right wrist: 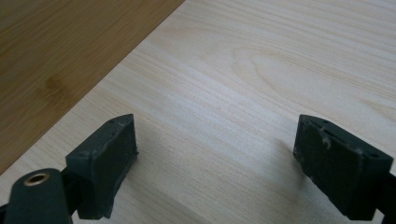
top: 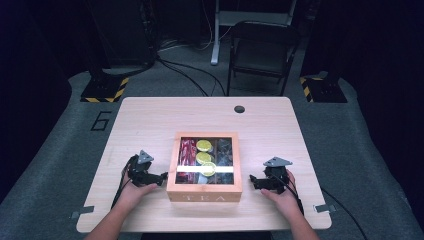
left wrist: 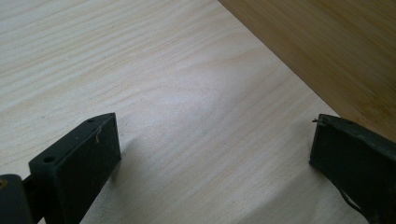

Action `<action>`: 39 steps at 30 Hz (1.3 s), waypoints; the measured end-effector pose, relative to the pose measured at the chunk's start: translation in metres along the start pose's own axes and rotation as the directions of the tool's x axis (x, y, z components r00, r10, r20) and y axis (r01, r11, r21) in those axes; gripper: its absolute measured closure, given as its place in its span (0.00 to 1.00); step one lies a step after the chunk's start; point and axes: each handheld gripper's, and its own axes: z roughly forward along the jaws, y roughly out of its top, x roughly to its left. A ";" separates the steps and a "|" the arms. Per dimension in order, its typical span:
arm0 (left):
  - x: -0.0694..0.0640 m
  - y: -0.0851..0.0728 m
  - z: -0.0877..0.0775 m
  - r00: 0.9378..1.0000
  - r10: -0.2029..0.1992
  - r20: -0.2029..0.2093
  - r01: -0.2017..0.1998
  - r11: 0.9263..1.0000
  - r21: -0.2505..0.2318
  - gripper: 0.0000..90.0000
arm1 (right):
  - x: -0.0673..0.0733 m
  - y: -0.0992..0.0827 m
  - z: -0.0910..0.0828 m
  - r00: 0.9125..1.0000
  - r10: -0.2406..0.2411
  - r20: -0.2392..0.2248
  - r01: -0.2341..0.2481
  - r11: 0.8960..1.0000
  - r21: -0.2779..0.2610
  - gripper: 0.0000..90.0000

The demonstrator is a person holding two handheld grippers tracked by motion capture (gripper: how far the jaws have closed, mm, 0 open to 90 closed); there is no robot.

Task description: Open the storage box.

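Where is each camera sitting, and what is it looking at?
High view: above the person's side, looking forward and down at the table, the tea box and both hands with the left gripper and right gripper.
Left gripper view: rides on the left gripper, looking down between open jaws at the table.
Right gripper view: rides on the right gripper, jaws open.
Both gripper views share the table and a wooden side of the tea box.

A pale rectangular wooden table (top: 150,120) with a round cable hole (top: 239,109) stands on grey carpet (top: 60,165). Beyond it sits a dark metal folding chair (top: 260,55). Two black stand bases with yellow-black hazard stripes (top: 105,90) flank it. Surroundings lie dark.
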 end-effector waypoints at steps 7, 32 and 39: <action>-0.001 -0.002 -0.002 1.000 -0.003 0.000 0.003 1.000 -0.013 0.06 | 0.000 0.000 0.000 1.000 0.000 -0.006 0.000 1.000 -0.004 0.15; 0.000 -0.005 -0.020 0.999 -0.030 0.037 0.030 0.999 0.016 0.37 | 0.005 0.005 -0.004 0.999 -0.033 -0.044 0.033 0.999 0.013 0.46; 0.003 -0.004 -0.037 0.993 -0.098 0.065 0.099 0.995 -0.022 0.41 | 0.008 0.010 -0.005 0.998 0.008 -0.061 -0.006 0.999 0.033 0.52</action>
